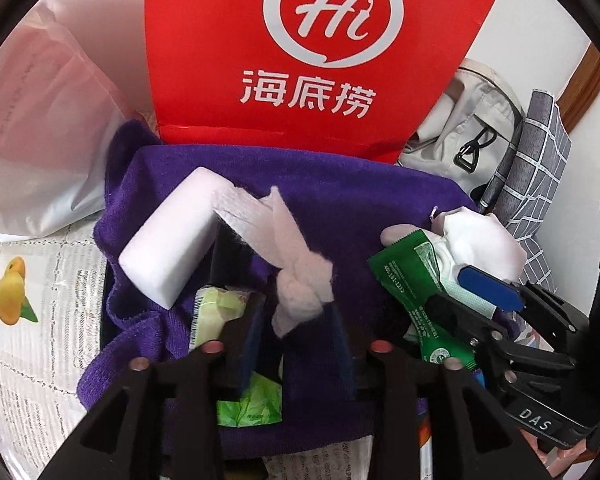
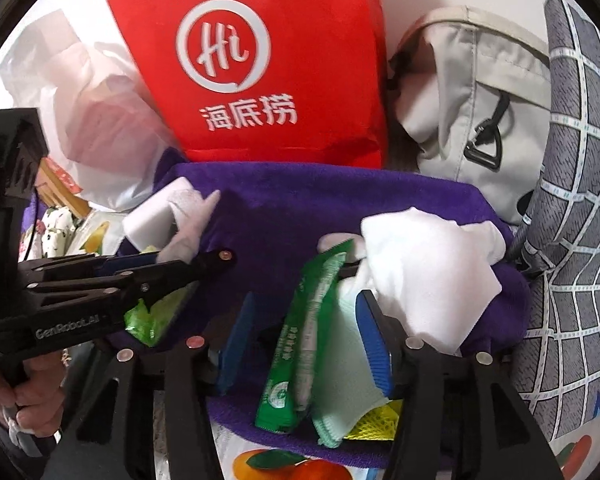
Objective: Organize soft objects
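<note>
The left gripper (image 1: 298, 332) stands part open around a knotted white cloth strip (image 1: 300, 280), pads not pressing. The strip's long axis runs to eleven o'clock toward a white foam block (image 1: 168, 240), all on a purple towel-lined bin (image 1: 360, 188). The right gripper (image 2: 304, 328), part open, straddles a green sachet (image 2: 300, 344).

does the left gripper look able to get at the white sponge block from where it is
Probably yes. The white sponge block lies uncovered on the purple towel, just ahead and left of the left gripper. The knotted white cloth sits between its jaws, so that must drop first.
</note>
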Tool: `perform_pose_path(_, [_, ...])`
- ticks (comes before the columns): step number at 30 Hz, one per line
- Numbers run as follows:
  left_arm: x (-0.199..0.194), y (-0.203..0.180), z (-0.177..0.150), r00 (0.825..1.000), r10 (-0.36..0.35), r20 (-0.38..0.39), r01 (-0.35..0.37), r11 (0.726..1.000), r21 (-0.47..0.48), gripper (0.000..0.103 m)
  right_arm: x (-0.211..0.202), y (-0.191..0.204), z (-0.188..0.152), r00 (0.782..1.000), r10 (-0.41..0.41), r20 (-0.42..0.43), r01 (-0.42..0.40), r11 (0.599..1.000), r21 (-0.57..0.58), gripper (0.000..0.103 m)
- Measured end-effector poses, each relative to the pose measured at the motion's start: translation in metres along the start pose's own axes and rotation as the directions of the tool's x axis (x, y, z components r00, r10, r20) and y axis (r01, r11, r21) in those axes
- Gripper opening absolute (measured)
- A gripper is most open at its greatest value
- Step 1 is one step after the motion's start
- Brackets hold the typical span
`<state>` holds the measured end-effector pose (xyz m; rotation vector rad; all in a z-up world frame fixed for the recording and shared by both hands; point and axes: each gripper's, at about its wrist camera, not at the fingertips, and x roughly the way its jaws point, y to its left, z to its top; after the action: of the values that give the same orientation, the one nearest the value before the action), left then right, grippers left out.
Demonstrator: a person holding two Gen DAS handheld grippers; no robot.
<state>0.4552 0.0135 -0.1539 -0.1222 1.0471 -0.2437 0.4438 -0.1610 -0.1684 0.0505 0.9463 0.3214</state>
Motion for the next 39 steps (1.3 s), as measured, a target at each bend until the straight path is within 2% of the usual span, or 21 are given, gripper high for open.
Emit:
perform_pose_path(3, [-0.008, -0.003, 0.001, 1.000, 0.024, 0.019, -0.024, 1.000, 0.008, 0.055, -0.010, -0.001, 0.001, 1.000, 0.010, 0.020, -0.010, 1.000, 0.005, 0.057])
perform_pose_path(7, [-0.020, -0.007, 0.002, 0.998, 0.052, 0.036, -0.053, 0.998, 0.020, 0.058, -0.026, -0.001, 0.003, 0.999, 0.010, 0.043, -0.010, 1.000, 0.017, 0.062])
perform_pose_path(11, [-0.036, -0.014, 0.000, 0.994, 0.090, 0.059, -0.092, 0.995, 0.036, 0.058, -0.049, 0.007, 0.003, 0.996, -0.043, 0.081, 0.044, 0.999, -0.008, 0.064])
perform_pose_path(14, [-0.056, -0.019, -0.012, 0.988, 0.130, 0.079, -0.135, 0.989, 0.054, 0.063, -0.071, 0.016, -0.005, 0.994, -0.044, 0.099, 0.048, 0.998, -0.032, 0.066])
perform_pose_path(17, [-0.077, -0.024, -0.027, 0.988, 0.130, 0.086, -0.134, 0.990, 0.051, 0.065, -0.093, 0.026, -0.019, 0.995, -0.048, 0.093, 0.052, 0.998, -0.040, 0.066])
perform_pose_path(22, [-0.114, -0.036, -0.063, 0.983, 0.145, 0.116, -0.149, 0.988, 0.031, 0.073, -0.133, 0.035, -0.052, 0.996, -0.038, 0.083, 0.037, 0.999, 0.007, 0.066])
perform_pose_path(24, [-0.131, -0.044, -0.082, 0.985, 0.130, 0.111, -0.134, 0.990, 0.030, 0.076, -0.145, 0.036, -0.067, 0.994, -0.065, 0.085, 0.063, 0.998, 0.031, 0.066])
perform_pose_path(28, [-0.160, -0.058, -0.115, 0.980, 0.144, 0.134, -0.151, 0.988, 0.043, 0.077, -0.175, 0.039, -0.100, 0.992, -0.099, 0.080, 0.094, 0.994, 0.064, 0.066])
perform_pose_path(30, [-0.179, -0.065, -0.137, 0.976, 0.155, 0.152, -0.162, 0.986, 0.032, 0.084, -0.195, 0.038, -0.119, 0.992, -0.099, 0.081, 0.091, 0.991, 0.093, 0.066])
perform_pose_path(35, [-0.212, -0.078, -0.182, 0.968, 0.179, 0.176, -0.186, 0.982, 0.028, 0.084, -0.247, 0.050, -0.160, 0.988, -0.100, 0.115, 0.088, 0.991, 0.104, 0.066])
perform_pose_path(39, [-0.241, -0.087, -0.219, 0.963, 0.178, 0.201, -0.184, 0.983, 0.007, 0.084, -0.279, 0.061, -0.192, 0.980, -0.132, 0.149, 0.116, 0.987, 0.111, 0.081])
